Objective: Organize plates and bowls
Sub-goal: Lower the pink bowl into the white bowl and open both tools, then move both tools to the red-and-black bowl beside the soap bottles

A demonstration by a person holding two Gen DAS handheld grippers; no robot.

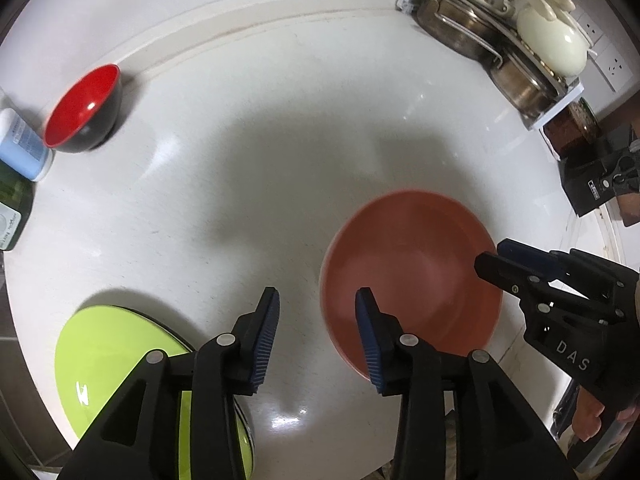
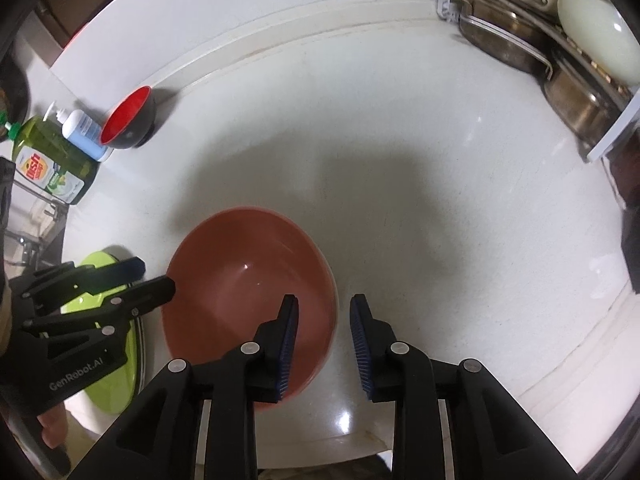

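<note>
- Hovering over the white countertop, left gripper had jaws spread apart, nothing between them, lower centre of left wrist view.
- Right gripper also had jaws apart, empty; its left finger sat over the near rim of the wide terracotta-brown bowl, not clamping it.
- Terracotta-brown bowl rested on counter, lower right of left wrist view, lower centre-left of right wrist view.
- Lime-green round plate lay at lower left, near counter edge, just beside the brown bowl.
- Small red-inside, black-outside bowl stood at upper left near the backsplash, tilted look from fisheye, beside a pale blue pump bottle and green dish soap bottle.
- Dish rack with steel pots and cream lids filled upper right.
</note>
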